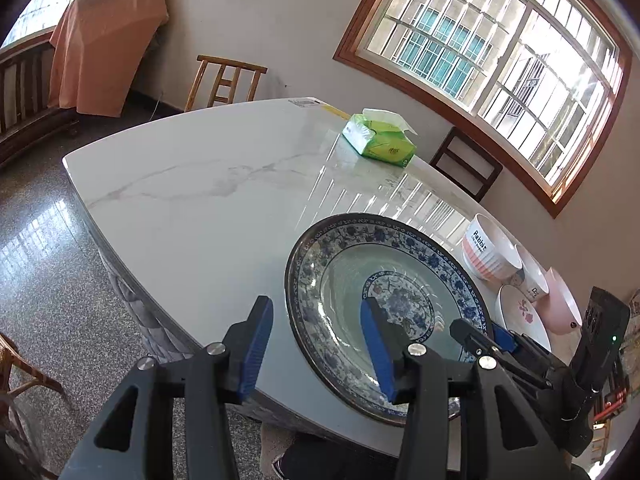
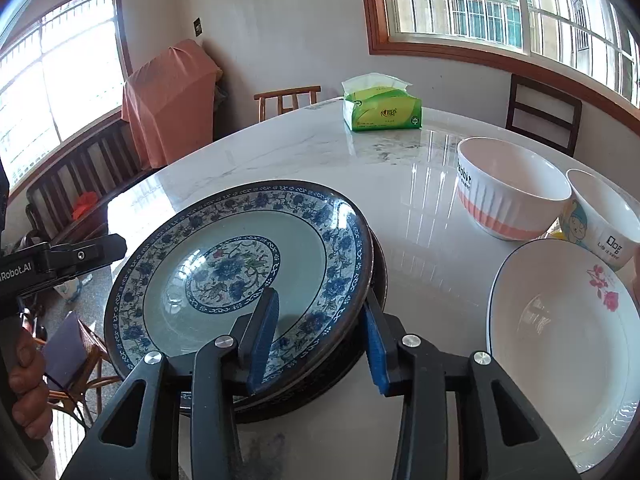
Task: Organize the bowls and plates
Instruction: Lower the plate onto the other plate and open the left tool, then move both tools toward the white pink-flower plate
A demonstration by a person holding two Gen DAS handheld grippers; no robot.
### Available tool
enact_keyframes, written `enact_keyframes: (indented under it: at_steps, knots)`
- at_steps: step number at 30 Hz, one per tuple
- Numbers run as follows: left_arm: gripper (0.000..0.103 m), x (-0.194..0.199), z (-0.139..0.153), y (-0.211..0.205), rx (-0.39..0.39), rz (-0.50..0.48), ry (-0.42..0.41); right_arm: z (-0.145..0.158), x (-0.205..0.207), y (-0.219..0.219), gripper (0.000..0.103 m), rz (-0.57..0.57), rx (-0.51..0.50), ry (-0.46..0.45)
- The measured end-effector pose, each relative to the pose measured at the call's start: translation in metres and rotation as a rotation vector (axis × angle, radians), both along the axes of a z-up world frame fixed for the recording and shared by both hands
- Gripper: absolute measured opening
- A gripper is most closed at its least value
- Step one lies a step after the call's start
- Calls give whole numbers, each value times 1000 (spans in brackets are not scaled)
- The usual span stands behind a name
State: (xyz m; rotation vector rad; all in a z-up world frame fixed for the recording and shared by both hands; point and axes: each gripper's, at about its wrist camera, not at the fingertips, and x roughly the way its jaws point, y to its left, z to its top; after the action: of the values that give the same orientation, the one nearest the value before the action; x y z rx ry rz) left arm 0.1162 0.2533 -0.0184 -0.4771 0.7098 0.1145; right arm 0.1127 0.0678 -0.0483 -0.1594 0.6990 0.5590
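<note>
Blue-padded jaws of the right gripper (image 2: 320,340) straddle the near rim of the blue floral plate (image 2: 240,272), one pad above and one outside, spread and seemingly not pinching it. That plate sits tilted atop a second dark-rimmed plate (image 2: 372,292), at the desk's (image 2: 304,152) six o'clock edge. At two o'clock stand the ribbed Rabbit bowl (image 2: 512,192) and the Dog bowl (image 2: 600,220), with a white rose plate (image 2: 560,344) at three o'clock. Across the plate, the left gripper (image 1: 316,348) hovers with jaws wide apart, empty. Judging by this, two plates are stacked; the rose plate and bowls remain unsorted.
</note>
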Motion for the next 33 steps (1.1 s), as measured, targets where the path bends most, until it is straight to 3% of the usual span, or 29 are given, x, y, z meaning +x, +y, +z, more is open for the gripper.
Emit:
enact_keyframes:
  at_steps: [2,6,8,13,18,23,29,33]
  knots:
    - [47,-3,0,-6,8,-10,12,1,0,1,38,-14,-10,-10]
    - [61,-10,-3,-11,-9,-19,32,2,-3,6,45,-39,-54,-46]
    - [61,-14,-4,-12,-7,-10,42,4,-6,9,64,-93,-101,-90]
    - [62,-23,-1,-10,-2,31,71,8,-12,10,64,-119,-119,-143]
    - [63,-32,8,-26,62,81,121,18,-21,-14,65,-171,-5,-203]
    - [63,-40,18,-72,67,-138,43,25,-59,-48,65,-173,30,-315]
    - [63,-26,25,-139,120,-369,21,29,-86,-140,65,-272,132,-226]
    - [63,0,27,-174,92,-455,48,38,-74,-199,65,-339,173,-115]
